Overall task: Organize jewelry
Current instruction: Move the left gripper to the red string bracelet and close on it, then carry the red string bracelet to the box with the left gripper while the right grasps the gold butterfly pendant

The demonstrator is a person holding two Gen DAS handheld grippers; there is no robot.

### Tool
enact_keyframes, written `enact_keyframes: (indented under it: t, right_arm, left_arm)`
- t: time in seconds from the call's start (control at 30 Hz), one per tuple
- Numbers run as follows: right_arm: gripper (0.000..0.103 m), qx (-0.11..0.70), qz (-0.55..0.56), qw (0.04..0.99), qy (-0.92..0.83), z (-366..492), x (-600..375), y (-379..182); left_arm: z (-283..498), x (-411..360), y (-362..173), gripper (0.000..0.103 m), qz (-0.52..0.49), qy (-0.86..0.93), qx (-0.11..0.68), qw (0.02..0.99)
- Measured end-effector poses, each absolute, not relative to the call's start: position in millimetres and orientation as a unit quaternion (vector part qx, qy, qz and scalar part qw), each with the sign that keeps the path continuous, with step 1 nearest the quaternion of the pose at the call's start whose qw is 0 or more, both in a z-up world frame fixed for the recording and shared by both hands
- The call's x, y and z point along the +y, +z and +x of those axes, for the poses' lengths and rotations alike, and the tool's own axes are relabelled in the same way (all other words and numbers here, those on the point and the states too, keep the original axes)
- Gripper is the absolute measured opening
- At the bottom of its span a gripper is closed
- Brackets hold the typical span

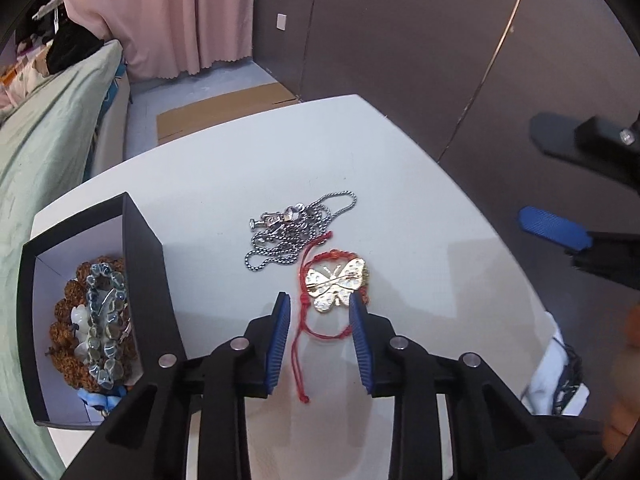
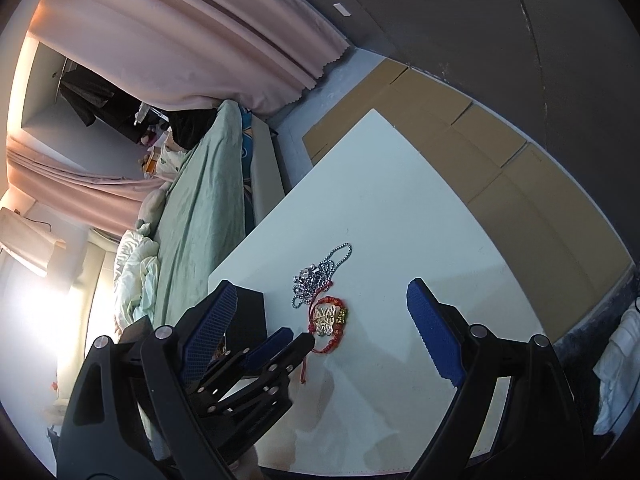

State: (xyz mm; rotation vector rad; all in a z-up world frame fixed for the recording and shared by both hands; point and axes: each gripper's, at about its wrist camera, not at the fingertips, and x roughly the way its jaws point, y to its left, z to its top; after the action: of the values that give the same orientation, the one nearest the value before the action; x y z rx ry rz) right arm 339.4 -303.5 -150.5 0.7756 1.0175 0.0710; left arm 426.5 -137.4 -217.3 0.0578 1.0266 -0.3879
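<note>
A gold butterfly brooch [image 1: 335,284] lies on a red cord bracelet [image 1: 303,322] on the white table [image 1: 400,184]. Behind them sits a tangled silver chain necklace [image 1: 292,232]. My left gripper [image 1: 319,300] points down at the bracelet. Its blue pads stand narrowly apart on either side of the red cord, and the right pad's tip is at the butterfly's wing; neither pad presses on anything. A black box [image 1: 140,248] on the left holds brown and grey-blue bead bracelets. My right gripper [image 2: 320,286] hovers wide open and empty above the table, over the brooch [image 2: 325,318] and chain [image 2: 320,276].
A bed with a green sheet [image 1: 44,152] runs along the table's left side. Flattened cardboard [image 1: 224,112] lies on the floor beyond the table, under a pink curtain [image 1: 168,16]. A white cloth [image 1: 554,368] sits at the table's right edge.
</note>
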Motion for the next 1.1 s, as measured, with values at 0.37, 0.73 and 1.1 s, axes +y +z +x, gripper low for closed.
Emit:
enact_keyframes:
  t: [0.37, 0.73, 1.1]
  right_arm:
    - [0.087, 0.481, 0.359, 0.799, 0.034, 341.4, -298.7, -150.3]
    - [0.087, 0.491, 0.349, 0.798, 0.032, 346.7, -292.3, -156.8]
    - [0.087, 0.505, 0.334, 0.795, 0.036, 354.2, -282.8, -166.7]
  left_arm:
    - [428.5, -141.4, -232.1, 0.005, 0.049, -0.179, 0.498, 0.847]
    - [418.8, -130.6, -196.9, 0.000, -0.005, -0.227, 0.467, 0.855]
    - [412.3, -111.3, -152.2, 0.000, -0.053, -0.259, 0.427, 0.865]
